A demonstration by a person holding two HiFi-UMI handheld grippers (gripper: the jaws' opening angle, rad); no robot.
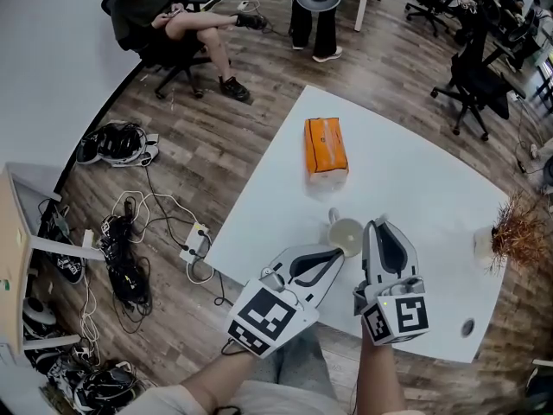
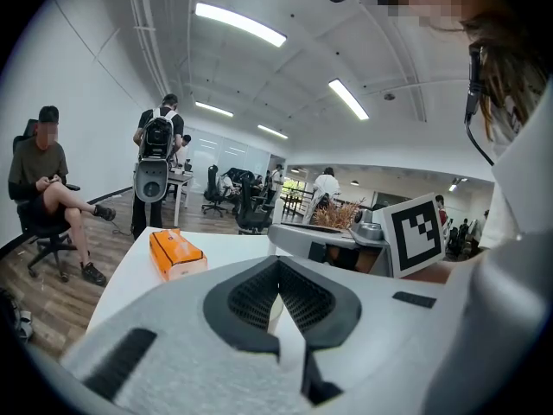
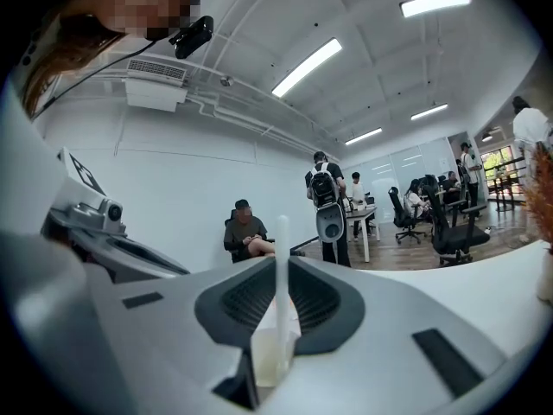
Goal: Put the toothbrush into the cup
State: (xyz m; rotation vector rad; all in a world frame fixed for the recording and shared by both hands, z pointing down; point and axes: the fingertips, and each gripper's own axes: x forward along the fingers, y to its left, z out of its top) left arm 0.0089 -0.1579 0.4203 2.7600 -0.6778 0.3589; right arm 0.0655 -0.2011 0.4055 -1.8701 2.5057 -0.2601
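A pale cup (image 1: pixel 346 234) stands on the white table (image 1: pixel 415 188) near its front edge. My left gripper (image 1: pixel 339 252) comes in from the lower left, its tips closed on the cup's near rim. In the left gripper view the pads meet, with a cream strip of cup wall (image 2: pixel 273 308) between them. My right gripper (image 1: pixel 371 227) is at the cup's right side. In the right gripper view a thin white toothbrush (image 3: pixel 281 258) stands upright, pinched between the shut jaws, with the cup (image 3: pixel 270 357) right below it.
An orange tissue pack (image 1: pixel 326 145) lies farther back on the table. A dried plant (image 1: pixel 518 232) in a pot stands at the right edge. Cables and bags litter the floor on the left, and people and office chairs are behind the table.
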